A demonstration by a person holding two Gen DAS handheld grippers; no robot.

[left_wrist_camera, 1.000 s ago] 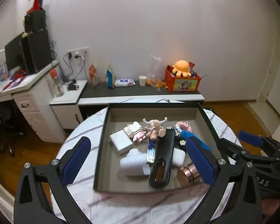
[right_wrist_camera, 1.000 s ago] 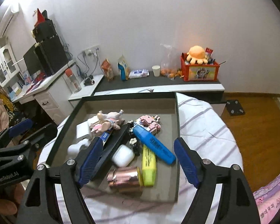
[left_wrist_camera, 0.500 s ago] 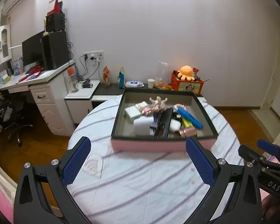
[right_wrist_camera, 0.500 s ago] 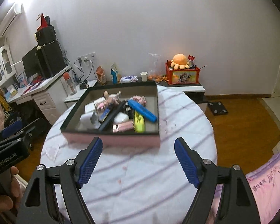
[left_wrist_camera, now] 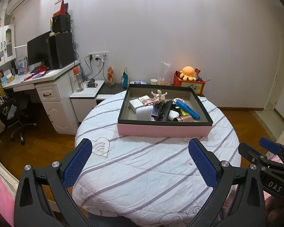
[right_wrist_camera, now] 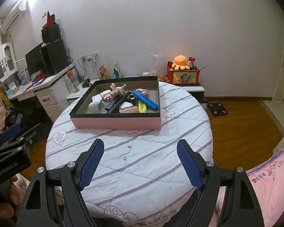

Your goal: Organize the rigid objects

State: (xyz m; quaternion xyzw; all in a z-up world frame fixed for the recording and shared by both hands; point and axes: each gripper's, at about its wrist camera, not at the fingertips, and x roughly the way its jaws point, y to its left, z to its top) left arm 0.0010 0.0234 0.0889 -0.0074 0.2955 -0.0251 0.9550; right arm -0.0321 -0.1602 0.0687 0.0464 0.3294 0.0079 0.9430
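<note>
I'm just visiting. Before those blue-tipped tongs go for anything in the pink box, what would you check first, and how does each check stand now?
1. Left tongs open and empty: ok.
2. Right tongs open and empty: ok.
3. Pink box flat on the round table: ok.
4. Items easy to separate: not ok; blue marker, yellow highlighter and the rest lie piled.
5. Tongs near the box: not ok, both well short.
6. Sorting spot chosen: cannot tell.

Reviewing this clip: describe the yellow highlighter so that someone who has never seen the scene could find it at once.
Start at the round table with the striped white cloth, then the pink-sided box with a black rim on its far half. The yellow highlighter lies near the box's front right corner, beside a longer blue marker; it is the only bright yellow thing there.
</note>
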